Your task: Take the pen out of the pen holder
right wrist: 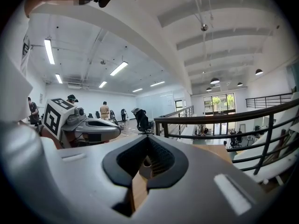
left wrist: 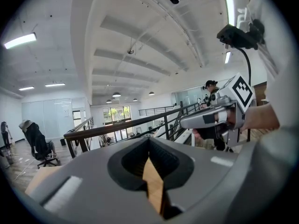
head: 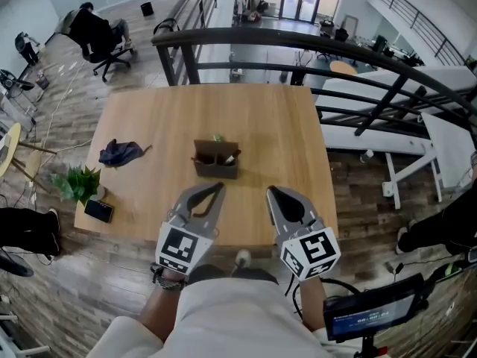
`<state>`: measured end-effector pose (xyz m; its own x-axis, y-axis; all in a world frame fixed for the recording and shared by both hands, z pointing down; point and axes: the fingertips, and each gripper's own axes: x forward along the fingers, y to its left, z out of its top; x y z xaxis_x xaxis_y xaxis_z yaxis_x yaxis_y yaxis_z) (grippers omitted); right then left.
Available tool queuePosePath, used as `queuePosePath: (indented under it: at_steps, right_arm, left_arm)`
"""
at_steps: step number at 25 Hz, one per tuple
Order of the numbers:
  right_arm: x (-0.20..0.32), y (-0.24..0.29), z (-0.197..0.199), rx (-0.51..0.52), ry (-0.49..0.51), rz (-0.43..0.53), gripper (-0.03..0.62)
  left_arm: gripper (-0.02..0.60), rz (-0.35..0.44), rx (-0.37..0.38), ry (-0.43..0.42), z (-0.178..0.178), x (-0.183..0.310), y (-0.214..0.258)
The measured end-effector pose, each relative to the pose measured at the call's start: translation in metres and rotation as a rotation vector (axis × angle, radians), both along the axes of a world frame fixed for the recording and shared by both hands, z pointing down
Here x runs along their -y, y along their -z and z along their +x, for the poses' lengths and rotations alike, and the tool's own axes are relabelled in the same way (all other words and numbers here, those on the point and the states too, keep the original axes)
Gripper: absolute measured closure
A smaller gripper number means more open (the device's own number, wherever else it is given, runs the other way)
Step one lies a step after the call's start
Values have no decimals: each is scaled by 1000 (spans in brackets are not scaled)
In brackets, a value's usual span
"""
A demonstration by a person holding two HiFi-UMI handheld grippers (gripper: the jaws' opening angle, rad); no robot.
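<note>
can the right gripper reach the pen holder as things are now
Probably yes: only bare table lies between the right gripper and the pen holder, though its shut fingers must open first.

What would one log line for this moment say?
phase: before reach | left gripper: shut, empty | right gripper: shut, empty | pen holder: untouched, mid-table

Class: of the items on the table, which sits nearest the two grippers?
The pen holder at the middle of the table, just ahead of the left gripper; the blue cloth and phone lie far left.
</note>
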<state>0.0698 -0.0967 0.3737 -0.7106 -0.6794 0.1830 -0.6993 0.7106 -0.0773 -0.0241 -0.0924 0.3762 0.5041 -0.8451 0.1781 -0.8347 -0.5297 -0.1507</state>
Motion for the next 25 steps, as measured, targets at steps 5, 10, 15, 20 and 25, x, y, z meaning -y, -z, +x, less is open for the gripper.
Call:
queuePosePath:
  at_steps: [5, 10, 15, 20, 25]
  right_arm:
    - [11, -5, -3, 1, 17, -18, 592]
    - [21, -12, -5, -3, 20, -31, 592]
    - [31, -20, -2, -20, 1, -64, 592]
    - [48, -29, 2, -29, -41, -92, 592]
    - [63, -40, -2, -31, -73, -120, 592]
  left_arm:
    - [574, -25, 19, 3, 1, 10, -5]
    - [565, -47, 34, 1, 3, 22, -13]
    - [552, -87, 49, -10, 3, 38, -27]
    - [542, -126, 90, -35, 4, 58, -48]
    - [540, -192, 127, -52, 0, 79, -77]
